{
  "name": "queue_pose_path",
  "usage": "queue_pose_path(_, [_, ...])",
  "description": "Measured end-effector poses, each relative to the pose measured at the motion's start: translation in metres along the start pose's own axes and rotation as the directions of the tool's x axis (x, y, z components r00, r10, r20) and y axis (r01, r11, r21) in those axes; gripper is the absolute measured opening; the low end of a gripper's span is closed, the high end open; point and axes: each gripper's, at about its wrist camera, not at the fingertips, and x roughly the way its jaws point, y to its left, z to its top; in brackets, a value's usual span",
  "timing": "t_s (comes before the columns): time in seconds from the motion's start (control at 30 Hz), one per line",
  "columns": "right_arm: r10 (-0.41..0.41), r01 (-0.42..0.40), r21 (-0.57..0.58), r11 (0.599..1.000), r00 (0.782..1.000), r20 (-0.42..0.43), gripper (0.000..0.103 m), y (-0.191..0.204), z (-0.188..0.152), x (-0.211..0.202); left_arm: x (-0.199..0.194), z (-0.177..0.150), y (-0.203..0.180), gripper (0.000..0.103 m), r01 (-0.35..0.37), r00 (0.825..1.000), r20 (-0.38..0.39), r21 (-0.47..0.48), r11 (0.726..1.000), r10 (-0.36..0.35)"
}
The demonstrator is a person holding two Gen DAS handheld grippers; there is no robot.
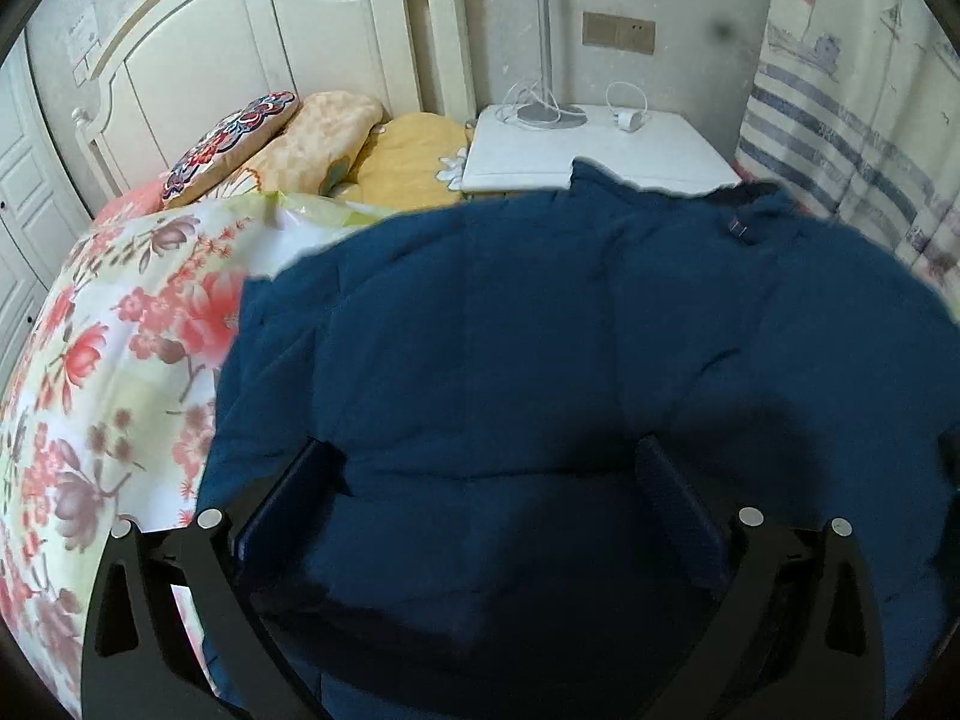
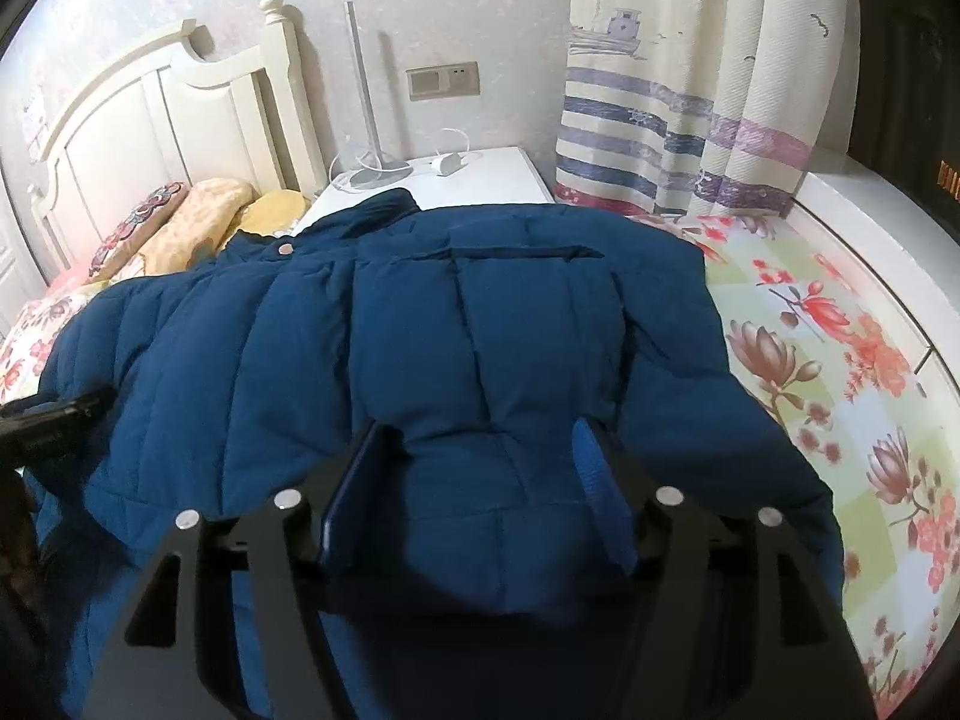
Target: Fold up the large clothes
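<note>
A large dark blue quilted jacket (image 1: 540,330) lies spread on the floral bedspread (image 1: 120,360), collar toward the nightstand; it also shows in the right wrist view (image 2: 420,330). My left gripper (image 1: 486,468) is open, its fingers wide apart right over the jacket's lower part. My right gripper (image 2: 480,450) is open too, with a puffed fold of the jacket between its fingers, not pinched. The left gripper's black body shows at the left edge of the right wrist view (image 2: 54,420).
A white nightstand (image 1: 600,150) with a lamp base and charger stands behind the jacket. Pillows (image 1: 300,144) lie against the cream headboard (image 1: 240,48). A striped curtain (image 2: 690,120) hangs at the right, by a white sill (image 2: 870,228). The bedspread (image 2: 840,390) extends right.
</note>
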Motion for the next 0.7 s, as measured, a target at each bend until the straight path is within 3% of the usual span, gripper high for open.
queue_pose_path(0.13, [-0.003,0.003,-0.005,1.000,1.000,0.002,0.067,0.001,0.000,-0.001,-0.028,0.031,-0.030,0.098,0.033,0.992,0.117,0.043,0.999,-0.038])
queue_pose_path(0.3, [0.002,-0.002,-0.002,1.000,1.000,0.002,0.067,0.001,0.000,0.000,0.026,0.050,-0.106,0.098,0.034,0.999,0.003,0.181,0.983,-0.035])
queue_pose_path(0.33, [0.005,-0.005,0.001,1.000,1.000,0.004,0.067,0.000,0.000,-0.001,0.038,0.047,-0.118,0.099,-0.006,1.000,-0.008,0.211,0.977,0.008])
queue_pose_path(0.4, [0.014,-0.014,0.008,1.000,1.000,0.005,0.067,-0.001,0.000,-0.001,0.042,0.039,-0.130,0.099,-0.068,0.997,0.041,0.243,0.968,0.059])
queue_pose_path(0.5, [0.018,-0.018,0.009,1.000,1.000,0.004,0.068,0.000,0.001,0.000,0.028,0.041,-0.113,0.098,-0.001,1.000,0.022,0.216,0.976,-0.004])
queue_pose_path(0.53, [0.019,-0.019,0.008,1.000,1.000,0.005,0.068,0.000,0.001,-0.001,0.016,0.042,-0.101,0.098,-0.003,0.998,0.055,0.201,0.980,-0.008])
queue_pose_path(0.6, [0.021,-0.021,0.010,1.000,1.000,0.006,0.068,-0.001,0.001,-0.001,-0.003,0.043,-0.068,0.098,-0.043,0.992,0.121,0.130,0.991,0.027])
queue_pose_path(0.7, [0.017,-0.018,0.008,1.000,1.000,0.006,0.069,0.000,0.000,-0.001,-0.001,0.038,-0.004,0.098,-0.066,0.995,0.078,-0.037,0.997,0.069])
